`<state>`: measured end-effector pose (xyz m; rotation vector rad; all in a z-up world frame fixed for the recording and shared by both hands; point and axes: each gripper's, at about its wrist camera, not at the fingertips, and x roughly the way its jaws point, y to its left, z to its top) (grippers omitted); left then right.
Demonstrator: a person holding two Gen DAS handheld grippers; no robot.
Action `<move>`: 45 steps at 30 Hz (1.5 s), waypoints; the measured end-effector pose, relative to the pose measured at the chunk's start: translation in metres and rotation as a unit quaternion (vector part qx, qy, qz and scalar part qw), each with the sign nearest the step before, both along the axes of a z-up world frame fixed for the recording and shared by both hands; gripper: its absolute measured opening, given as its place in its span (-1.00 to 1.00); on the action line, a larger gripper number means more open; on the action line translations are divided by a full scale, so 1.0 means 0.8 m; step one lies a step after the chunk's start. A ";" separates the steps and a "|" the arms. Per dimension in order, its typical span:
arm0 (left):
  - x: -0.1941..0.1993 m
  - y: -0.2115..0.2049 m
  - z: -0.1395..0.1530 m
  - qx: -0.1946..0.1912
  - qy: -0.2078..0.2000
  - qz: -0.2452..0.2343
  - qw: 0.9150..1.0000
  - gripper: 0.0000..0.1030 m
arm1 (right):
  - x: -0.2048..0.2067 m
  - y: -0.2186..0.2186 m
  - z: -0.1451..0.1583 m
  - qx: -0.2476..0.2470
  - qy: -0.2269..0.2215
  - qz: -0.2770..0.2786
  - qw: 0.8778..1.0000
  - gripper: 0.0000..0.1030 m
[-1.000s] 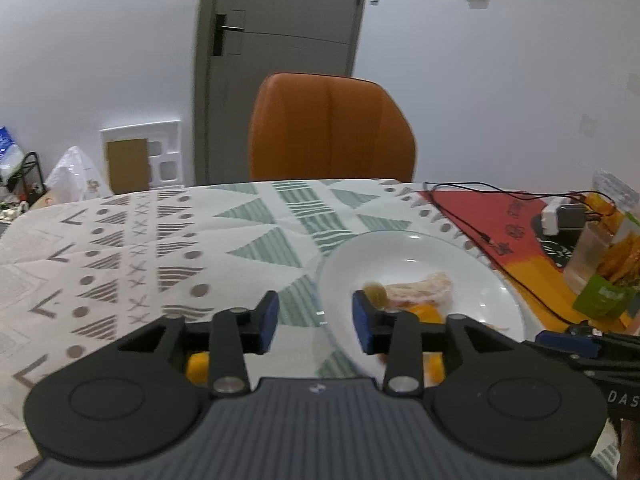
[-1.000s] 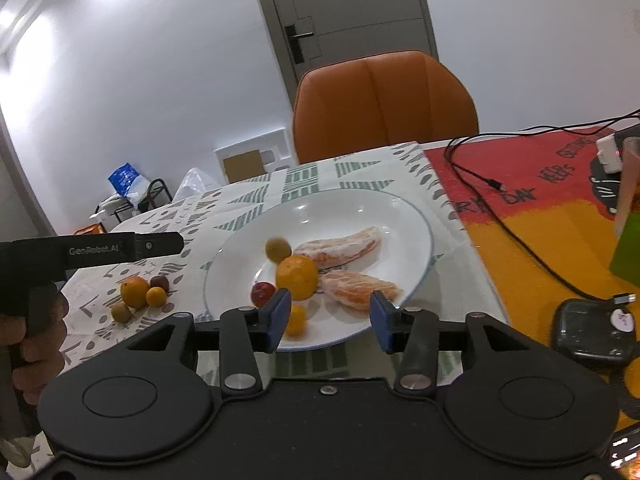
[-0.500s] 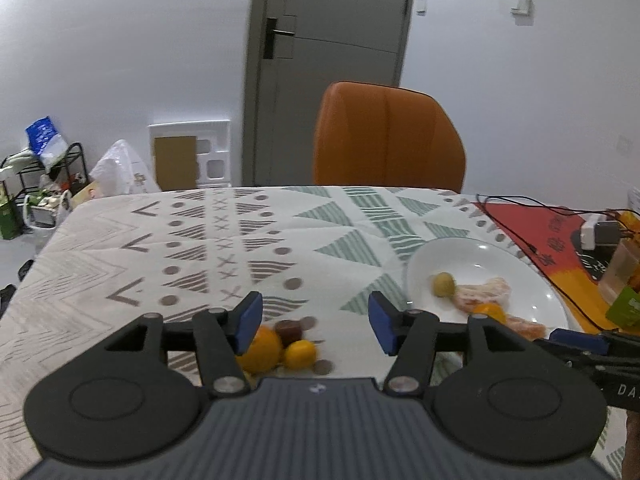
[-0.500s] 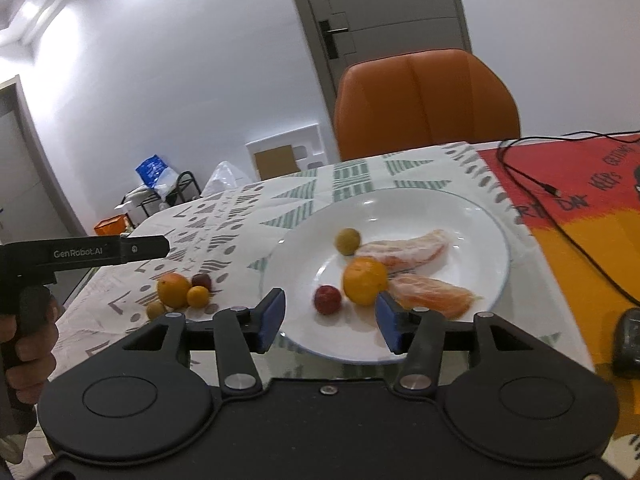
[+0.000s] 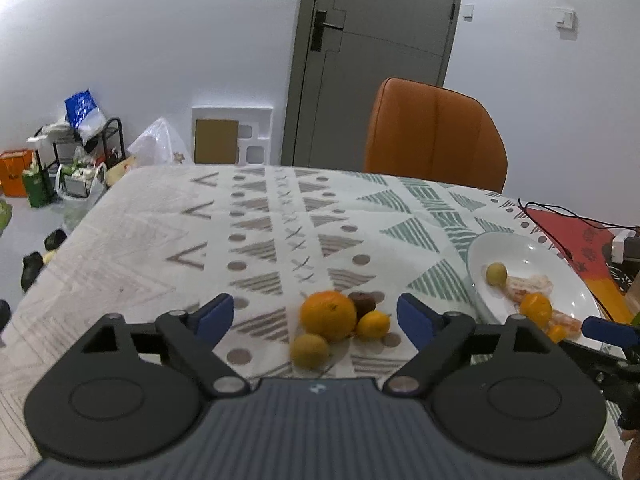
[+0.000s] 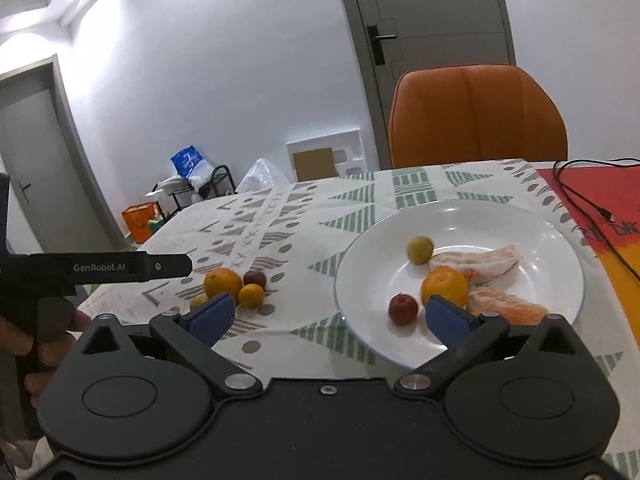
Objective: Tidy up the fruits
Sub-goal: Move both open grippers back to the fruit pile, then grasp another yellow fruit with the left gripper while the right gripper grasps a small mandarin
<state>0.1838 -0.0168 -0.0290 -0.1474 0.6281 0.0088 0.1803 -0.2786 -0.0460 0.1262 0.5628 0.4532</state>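
Observation:
On the patterned tablecloth lies a small cluster of fruit: a large orange point(image 5: 328, 314), a dark plum point(image 5: 363, 303), a small orange point(image 5: 373, 325) and a yellow-green fruit point(image 5: 309, 350). My left gripper point(image 5: 316, 320) is open just above and in front of this cluster, empty. A white plate point(image 6: 500, 220) holds a yellow-green fruit point(image 6: 420, 250), an orange point(image 6: 444, 285), a red fruit point(image 6: 403, 308) and peeled citrus pieces point(image 6: 480, 262). My right gripper point(image 6: 334, 318) is open at the plate's near left rim, empty.
An orange chair point(image 5: 434, 136) stands behind the table. A black cable point(image 6: 592, 204) runs over a red-and-orange mat point(image 6: 600, 188) right of the plate. A hand point(image 6: 40, 344) holds the left gripper's handle at the table's left. Bags and a rack point(image 5: 76, 152) sit on the floor.
My left gripper swung left from the plate to the loose fruit cluster and opened wider. My right gripper shifted left along the plate's rim and opened wider.

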 end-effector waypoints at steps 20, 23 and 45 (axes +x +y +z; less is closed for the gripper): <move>0.000 -0.007 -0.044 -0.011 0.015 -0.008 1.000 0.88 | -0.005 0.006 -0.009 -0.017 0.021 -0.007 1.000 1.00; 0.003 -0.010 -0.048 -0.012 0.018 -0.013 1.000 0.86 | -0.002 0.005 -0.011 -0.020 0.024 -0.014 0.999 1.00; 0.011 0.003 -0.055 -0.019 0.015 -0.016 1.000 -0.52 | 0.017 0.033 -0.013 -0.014 0.025 0.011 1.000 0.99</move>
